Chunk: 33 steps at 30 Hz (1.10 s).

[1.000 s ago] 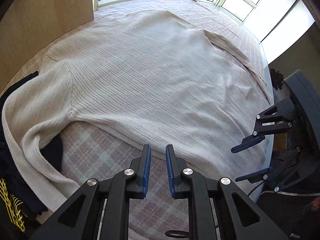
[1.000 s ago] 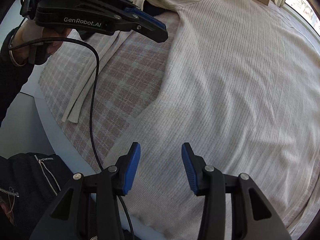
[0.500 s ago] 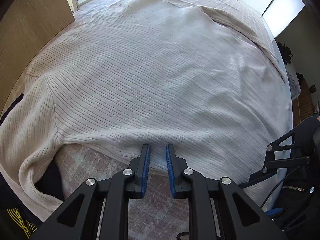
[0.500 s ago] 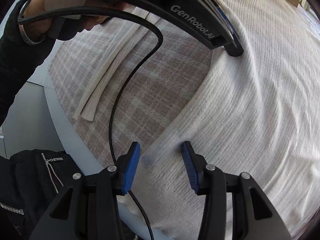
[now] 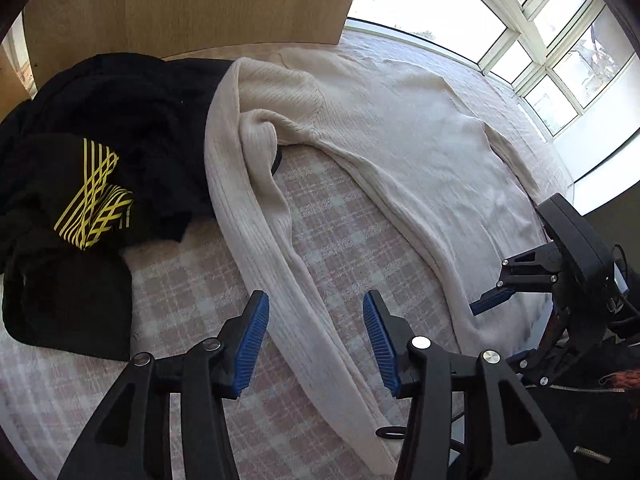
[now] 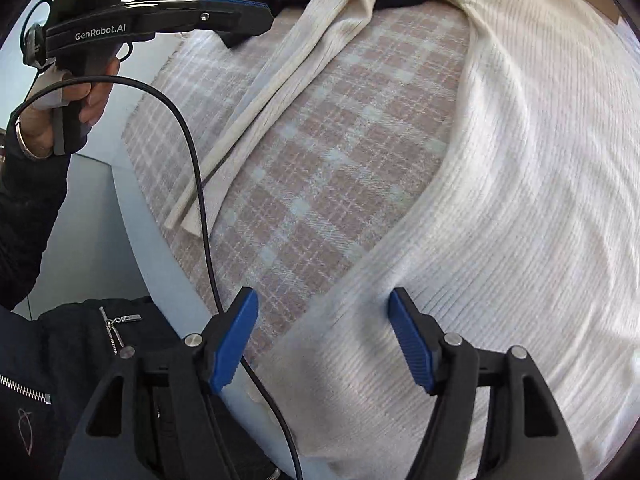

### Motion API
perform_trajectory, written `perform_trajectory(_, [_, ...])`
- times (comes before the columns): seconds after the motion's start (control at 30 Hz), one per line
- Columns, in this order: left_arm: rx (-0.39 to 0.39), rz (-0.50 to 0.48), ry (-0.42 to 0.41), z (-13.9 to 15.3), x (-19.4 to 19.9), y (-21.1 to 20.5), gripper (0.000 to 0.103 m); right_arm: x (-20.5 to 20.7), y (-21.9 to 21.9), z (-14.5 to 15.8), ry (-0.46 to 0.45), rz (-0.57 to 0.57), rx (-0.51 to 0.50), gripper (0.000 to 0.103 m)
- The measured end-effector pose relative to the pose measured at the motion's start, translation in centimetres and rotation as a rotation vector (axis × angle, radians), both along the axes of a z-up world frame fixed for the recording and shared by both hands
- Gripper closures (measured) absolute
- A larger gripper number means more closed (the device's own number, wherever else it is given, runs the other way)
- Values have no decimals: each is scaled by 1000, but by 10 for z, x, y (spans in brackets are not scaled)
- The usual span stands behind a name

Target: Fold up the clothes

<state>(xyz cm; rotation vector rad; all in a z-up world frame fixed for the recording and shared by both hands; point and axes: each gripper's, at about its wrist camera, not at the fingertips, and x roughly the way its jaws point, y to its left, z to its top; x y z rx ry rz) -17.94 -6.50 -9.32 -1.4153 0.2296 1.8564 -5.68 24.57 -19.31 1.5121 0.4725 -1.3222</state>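
Left wrist view: my left tool (image 5: 316,340) has its 2 blue pads spread apart and holds nothing. The sleeve (image 5: 280,264) of the cream ribbed sweater (image 5: 420,152) passes directly between and below the pads. Its long axis runs from the shoulder at upper left down toward the cuff (image 6: 188,220) at the near edge of the bed, so it lies nearly in line with my tool rather than across it. The sweater body lies spread flat to the right on the pink plaid blanket (image 5: 340,216). A black garment with yellow lines (image 5: 92,196) sits just left of the sleeve.

Right wrist view: my right tool (image 6: 322,340) is also spread apart and empty. It straddles the sweater's side edge (image 6: 360,280), with the body to its right and bare blanket to its left.

Judgement: my left tool is the nearer to the sleeve and my right tool the nearer to the body edge. Any fold of the sleeve would carry it rightward across the blanket onto the body.
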Motion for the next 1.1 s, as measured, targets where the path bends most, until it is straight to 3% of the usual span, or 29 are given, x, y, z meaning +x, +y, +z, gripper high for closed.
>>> perform_trajectory(0.03, [10,22,-9,-1,9,-6,52,-1,-2,2,-19,3,-2,36])
perform_trajectory(0.17, [15,96,-23,-4,43,-25,48,-20,4,9,50,-42,18,36])
perform_trajectory(0.33, [-13,105,-18,-14,79,-18,44,-24,12,4,55,-72,31,36])
perform_trajectory(0.6, [-185,100,54,-31,110,-2,45,-16,35,18,82,-29,8,36])
perform_trajectory(0.7, [-203,96,51,-36,109,-2,48,-17,46,28,97,-9,-7,36])
perform_trajectory(0.9, [-218,123,41,-44,104,-8,79,-20,65,46,132,29,-35,36])
perform_trajectory(1.0, [-203,145,28,-44,103,-15,88,-22,57,47,162,33,-39,36])
perform_trajectory(1.1, [-145,177,-13,-42,100,-25,88,-29,59,49,164,43,-40,36])
